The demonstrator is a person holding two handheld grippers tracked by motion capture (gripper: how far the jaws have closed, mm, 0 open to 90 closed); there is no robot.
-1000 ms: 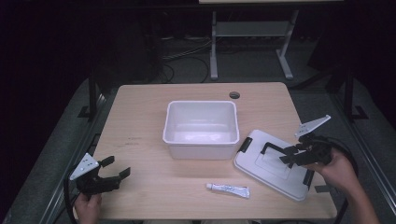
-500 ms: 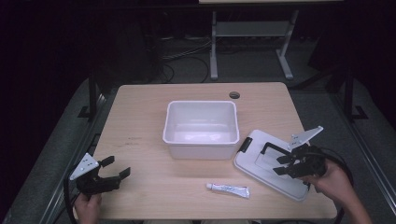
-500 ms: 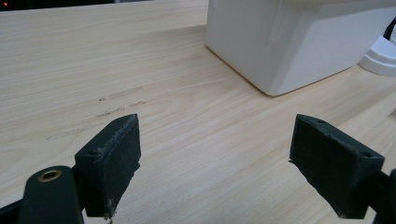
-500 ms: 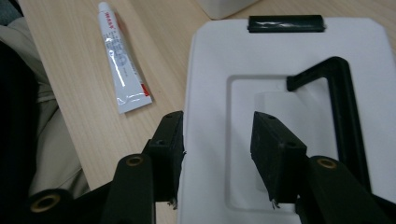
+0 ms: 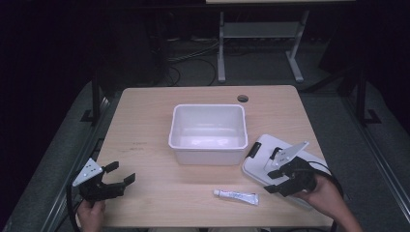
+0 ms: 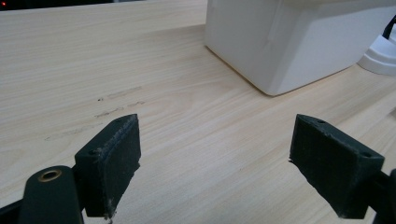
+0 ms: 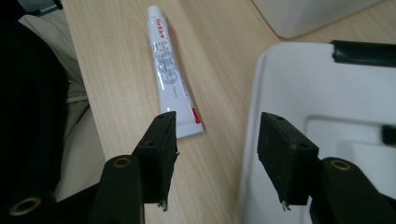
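Observation:
A white tube [image 5: 237, 196] with a small cap lies flat near the table's front edge. Just right of it lies a white lid [image 5: 259, 160] with black clips. My right gripper [image 5: 270, 182] hovers over the lid's near-left edge, pointing toward the tube. In the right gripper view the tube [image 7: 168, 70] lies ahead of the left jaw and the lid [image 7: 327, 93] is under the right jaw. Its jaws have just been opening, with nothing between them; the right gripper [image 7: 217, 135] is open. My left gripper [image 5: 122, 173] rests open at the front left, empty [image 6: 215, 144].
An empty white tub [image 5: 208, 133] stands at the table's middle; the left gripper view shows its corner [image 6: 289, 42]. A round cable hole [image 5: 242, 98] sits at the back. The table's front edge [image 5: 193, 226] runs close to both hands. A black cable [image 5: 329, 176] trails from the right gripper.
My right gripper has moved left and toward the front across the lid, closer to the tube, and its jaws stand wider. The left gripper has stayed in place.

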